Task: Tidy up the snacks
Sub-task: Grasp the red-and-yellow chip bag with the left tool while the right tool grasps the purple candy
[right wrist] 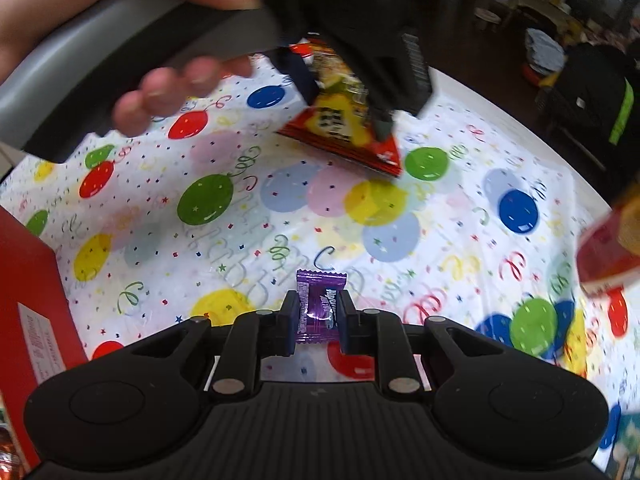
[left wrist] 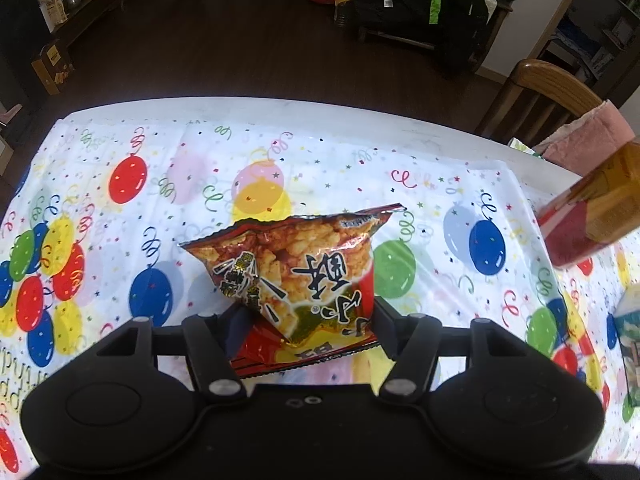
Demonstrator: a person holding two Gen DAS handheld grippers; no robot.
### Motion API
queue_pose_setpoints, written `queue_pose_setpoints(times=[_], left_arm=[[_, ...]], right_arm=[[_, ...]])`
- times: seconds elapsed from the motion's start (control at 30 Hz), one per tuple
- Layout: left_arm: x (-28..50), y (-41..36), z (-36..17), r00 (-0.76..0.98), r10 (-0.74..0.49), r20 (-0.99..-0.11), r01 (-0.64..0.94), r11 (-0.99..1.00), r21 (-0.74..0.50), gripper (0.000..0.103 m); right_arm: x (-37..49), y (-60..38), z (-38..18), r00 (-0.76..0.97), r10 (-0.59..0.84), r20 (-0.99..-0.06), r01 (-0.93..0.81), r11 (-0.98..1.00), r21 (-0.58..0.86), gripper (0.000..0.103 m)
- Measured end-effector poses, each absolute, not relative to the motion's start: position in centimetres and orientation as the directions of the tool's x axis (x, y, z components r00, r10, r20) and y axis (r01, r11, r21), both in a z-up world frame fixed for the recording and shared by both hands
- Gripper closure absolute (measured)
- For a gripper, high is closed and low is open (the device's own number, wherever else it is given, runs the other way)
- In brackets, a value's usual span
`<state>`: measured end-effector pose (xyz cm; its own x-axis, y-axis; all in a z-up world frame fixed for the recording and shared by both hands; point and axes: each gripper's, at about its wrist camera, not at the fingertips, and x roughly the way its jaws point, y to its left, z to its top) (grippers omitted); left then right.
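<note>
A red and yellow snack bag printed with fried pieces sits pinched between the fingers of my left gripper, which is shut on its near end above the balloon tablecloth. The right wrist view shows that same bag hanging from the other gripper, with a person's hand on the handle. My right gripper is shut on a small purple candy wrapper, held just above the cloth.
A red box stands at the left edge in the right wrist view. An orange and red carton is at the table's right, with a blue-white pack near it. A wooden chair with a pink cloth stands behind the table.
</note>
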<state>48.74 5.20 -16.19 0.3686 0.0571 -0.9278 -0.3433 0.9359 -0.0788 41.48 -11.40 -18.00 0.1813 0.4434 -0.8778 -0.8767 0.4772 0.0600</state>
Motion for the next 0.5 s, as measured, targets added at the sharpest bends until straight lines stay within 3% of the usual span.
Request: queue_pose_setpoints(times=[0.5], left_arm=[[42.7,4.4,-9.6,0.435,0.006,-0.901,-0.26,0.958,-0.119,0.042]], right_arm=[[39.3,-17.1,-11.2,0.269,0.453,-0.85,-0.786,0.614,0.078,0.084]])
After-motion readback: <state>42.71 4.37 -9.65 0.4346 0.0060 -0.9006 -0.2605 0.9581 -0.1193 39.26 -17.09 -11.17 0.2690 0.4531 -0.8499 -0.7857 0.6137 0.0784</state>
